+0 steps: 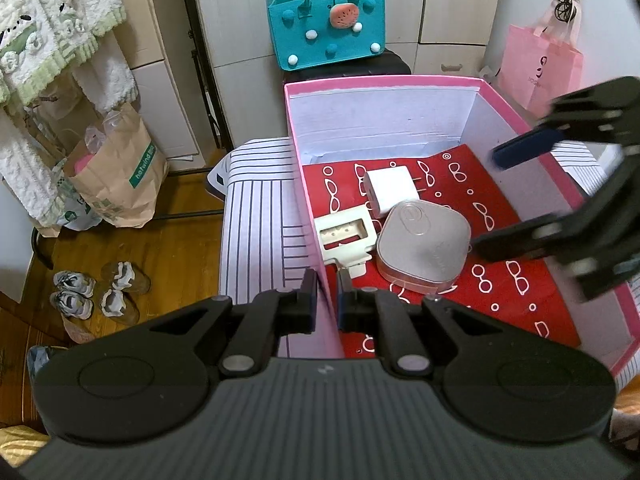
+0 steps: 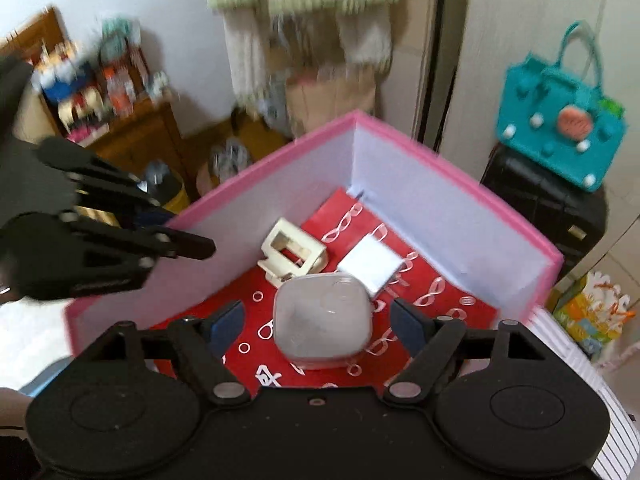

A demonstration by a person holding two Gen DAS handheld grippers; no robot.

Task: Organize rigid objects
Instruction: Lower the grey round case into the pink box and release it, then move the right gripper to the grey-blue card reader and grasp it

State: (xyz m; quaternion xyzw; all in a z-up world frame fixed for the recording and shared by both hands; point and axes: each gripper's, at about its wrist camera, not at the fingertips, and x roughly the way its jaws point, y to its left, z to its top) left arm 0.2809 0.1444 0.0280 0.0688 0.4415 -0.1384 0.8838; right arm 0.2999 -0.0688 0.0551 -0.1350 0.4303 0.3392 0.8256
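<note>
A pink box lined with red paper printed with glasses holds three things. They are a white charger block, a cream clip and a rounded grey case. My left gripper is shut on the box's left wall, one finger on each side. My right gripper hangs open over the grey case, pads apart from it and nothing between them.
The box sits on a striped cover. Behind it a teal felt bag rests on a black case. A pink paper bag hangs at the right. A brown paper bag and shoes lie on the wooden floor.
</note>
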